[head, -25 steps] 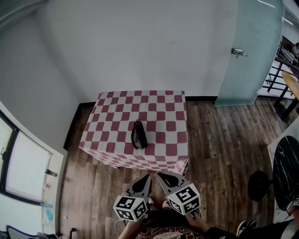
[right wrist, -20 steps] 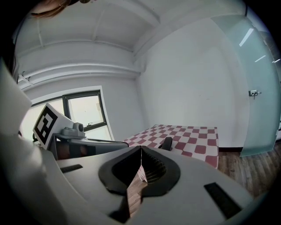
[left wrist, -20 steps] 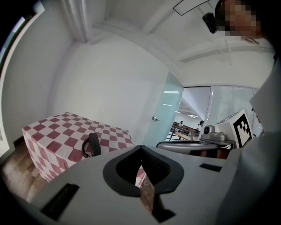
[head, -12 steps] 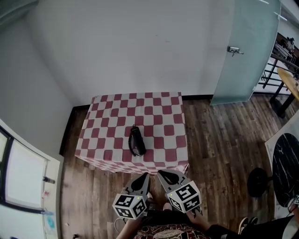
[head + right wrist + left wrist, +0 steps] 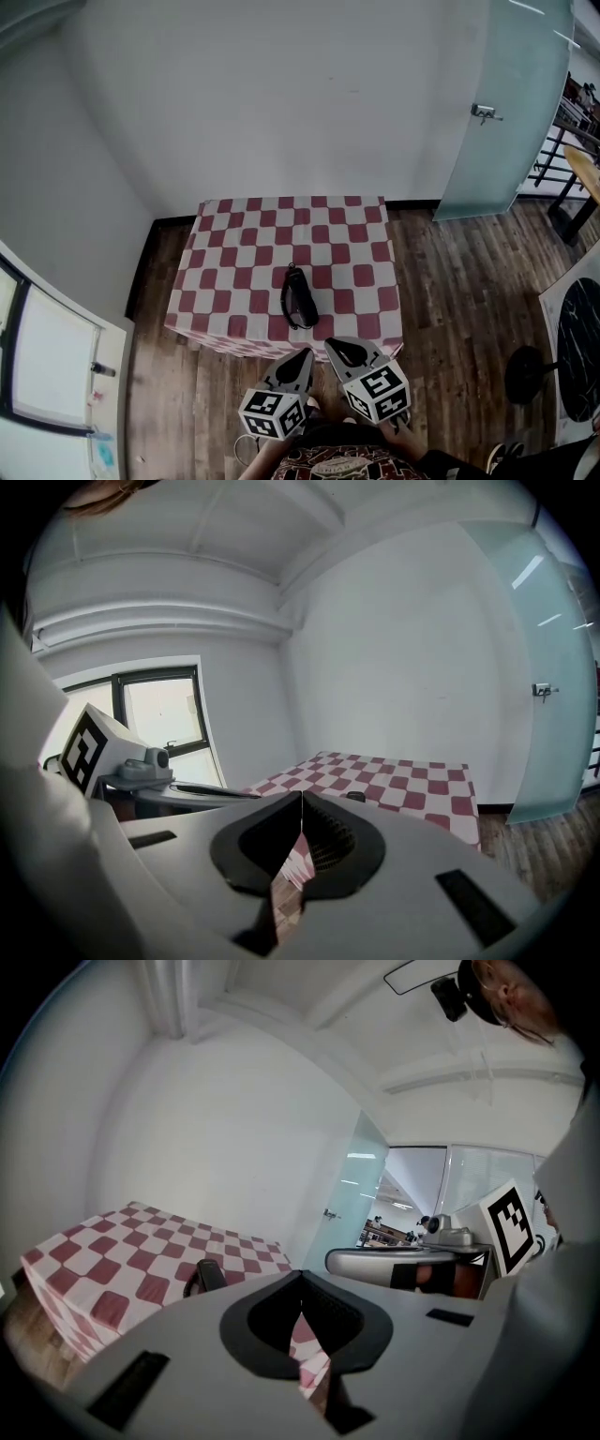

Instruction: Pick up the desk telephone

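The desk telephone (image 5: 298,298), a black handset-shaped thing, lies near the front edge of a table under a red-and-white checked cloth (image 5: 244,244). My left gripper (image 5: 304,356) and right gripper (image 5: 337,347) hover side by side just short of that front edge, both shut and empty, pointing at the table. In the left gripper view the telephone (image 5: 208,1277) shows just left of the shut left gripper (image 5: 301,1281). From the right gripper view, only the top of the telephone (image 5: 354,797) peeks over the shut right gripper (image 5: 301,799).
A white wall stands behind the table. A frosted glass door (image 5: 511,103) is at the back right, a window (image 5: 47,366) at the left. Wood floor (image 5: 450,281) surrounds the table; a black round base (image 5: 530,373) and a dark marble tabletop (image 5: 581,356) stand at the right.
The table and telephone have come nearer in the head view. Both grippers have moved forward to the table's front edge, still shut.
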The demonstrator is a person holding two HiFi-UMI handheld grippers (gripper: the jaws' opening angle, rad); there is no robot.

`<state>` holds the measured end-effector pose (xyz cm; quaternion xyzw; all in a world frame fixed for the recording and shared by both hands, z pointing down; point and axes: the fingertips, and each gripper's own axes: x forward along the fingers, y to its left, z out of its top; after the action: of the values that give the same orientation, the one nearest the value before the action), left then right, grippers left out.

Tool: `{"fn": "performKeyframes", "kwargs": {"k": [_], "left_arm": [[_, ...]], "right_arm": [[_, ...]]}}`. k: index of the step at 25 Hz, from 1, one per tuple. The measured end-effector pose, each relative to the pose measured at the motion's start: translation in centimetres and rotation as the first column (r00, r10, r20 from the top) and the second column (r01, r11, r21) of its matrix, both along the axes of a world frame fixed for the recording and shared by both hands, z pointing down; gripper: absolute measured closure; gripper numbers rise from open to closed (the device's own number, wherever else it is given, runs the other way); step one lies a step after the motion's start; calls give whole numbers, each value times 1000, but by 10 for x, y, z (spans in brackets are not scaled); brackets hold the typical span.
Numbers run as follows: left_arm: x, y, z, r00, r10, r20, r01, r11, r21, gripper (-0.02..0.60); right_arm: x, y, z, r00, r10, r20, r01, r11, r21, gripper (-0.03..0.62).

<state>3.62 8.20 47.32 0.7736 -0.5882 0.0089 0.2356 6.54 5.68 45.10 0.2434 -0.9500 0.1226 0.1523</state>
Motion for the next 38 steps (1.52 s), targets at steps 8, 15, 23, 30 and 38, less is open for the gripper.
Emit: {"fn": "performKeyframes", "kwargs": {"k": [8,15,23,30,38], "left_arm": [[-35,-13,9,999,40,1,-40,999,-5,574],[-58,-23,9,998,56,-9,-56,998,-15,574],[-71,-32,12,999,38,-28,-39,999,-21,574],[-83,-51,16,999,24,-30,-25,999,-44,574],[-88,-94,17,999,13,-33,-15,998,-56,574]], "right_arm": [[-35,-16,8,998,55,-3,-55,998,-1,576],[-51,-23,11,995,96,-9,-96,995,-11,576],[-60,-34,19,995,98,-22,-99,994,-39,576],[-74,-53,24,997,69,-39,-71,996,-54,576],[-84,-89,26,999,38,-35,-40,997,-68,576]]}}
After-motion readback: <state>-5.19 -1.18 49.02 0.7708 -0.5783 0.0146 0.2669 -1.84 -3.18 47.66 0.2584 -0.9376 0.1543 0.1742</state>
